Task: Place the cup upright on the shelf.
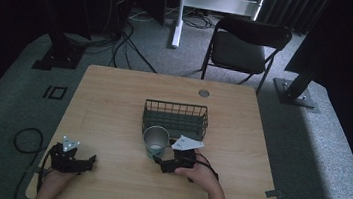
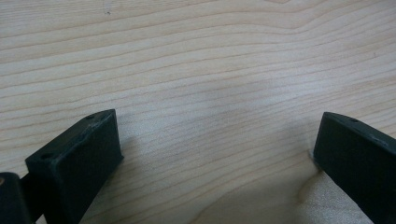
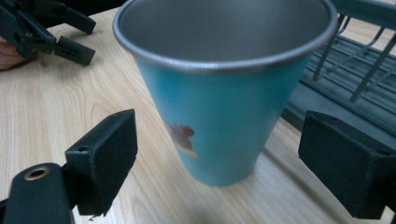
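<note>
Fingers (image 3: 100,163) wide — flanking cup (image 3: 224,93)

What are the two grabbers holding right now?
Nothing. The right gripper is open, its jaws on either side of the blue cup without touching it. The left gripper is open over the bare table.

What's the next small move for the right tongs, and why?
Probably ease the right tongs forward until the jaws flank the teal cup, then close. The jaws stand open wider than the cup, which stands upright just ahead of them, untouched, beside the wire basket. The left tongs rest open on the table.
</note>
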`<state>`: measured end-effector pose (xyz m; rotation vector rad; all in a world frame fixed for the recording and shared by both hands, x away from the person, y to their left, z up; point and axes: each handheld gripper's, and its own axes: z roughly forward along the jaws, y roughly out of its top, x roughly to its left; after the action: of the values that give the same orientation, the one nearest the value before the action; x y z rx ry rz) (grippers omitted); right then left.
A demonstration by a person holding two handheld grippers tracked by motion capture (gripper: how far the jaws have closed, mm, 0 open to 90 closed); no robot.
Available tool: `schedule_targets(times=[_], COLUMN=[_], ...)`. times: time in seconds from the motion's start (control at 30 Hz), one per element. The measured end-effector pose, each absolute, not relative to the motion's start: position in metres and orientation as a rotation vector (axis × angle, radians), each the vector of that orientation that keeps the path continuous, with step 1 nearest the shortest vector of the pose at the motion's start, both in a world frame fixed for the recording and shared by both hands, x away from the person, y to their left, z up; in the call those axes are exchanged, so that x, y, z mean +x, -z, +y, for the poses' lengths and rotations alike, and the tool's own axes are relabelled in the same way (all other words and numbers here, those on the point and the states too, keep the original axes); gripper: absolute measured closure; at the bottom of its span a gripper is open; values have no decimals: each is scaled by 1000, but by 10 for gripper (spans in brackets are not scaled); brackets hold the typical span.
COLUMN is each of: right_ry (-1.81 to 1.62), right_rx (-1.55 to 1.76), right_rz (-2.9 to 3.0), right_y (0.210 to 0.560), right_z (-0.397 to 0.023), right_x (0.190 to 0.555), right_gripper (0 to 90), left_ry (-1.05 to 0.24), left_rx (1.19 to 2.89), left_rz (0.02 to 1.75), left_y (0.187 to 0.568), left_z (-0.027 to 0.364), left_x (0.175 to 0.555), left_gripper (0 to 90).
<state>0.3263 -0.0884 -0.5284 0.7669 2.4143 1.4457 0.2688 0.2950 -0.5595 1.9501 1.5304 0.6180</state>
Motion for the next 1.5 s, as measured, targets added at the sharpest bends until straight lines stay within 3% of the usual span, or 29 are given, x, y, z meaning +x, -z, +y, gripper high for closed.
schedule_targets(times=[1.07,1.5], right_ry=[-1547,-1572], right_rx=[779,767], right_rz=[2292,2299], right_y=[525,506], right_z=[-57,-49], right_x=[335,332], right_gripper=[137,139], left_ry=[-617,-618], left_rx=[1952,1951], left_rz=[1530,1530], left_y=[559,560], left_z=[295,295], left_x=[269,269], left_gripper=[14,14])
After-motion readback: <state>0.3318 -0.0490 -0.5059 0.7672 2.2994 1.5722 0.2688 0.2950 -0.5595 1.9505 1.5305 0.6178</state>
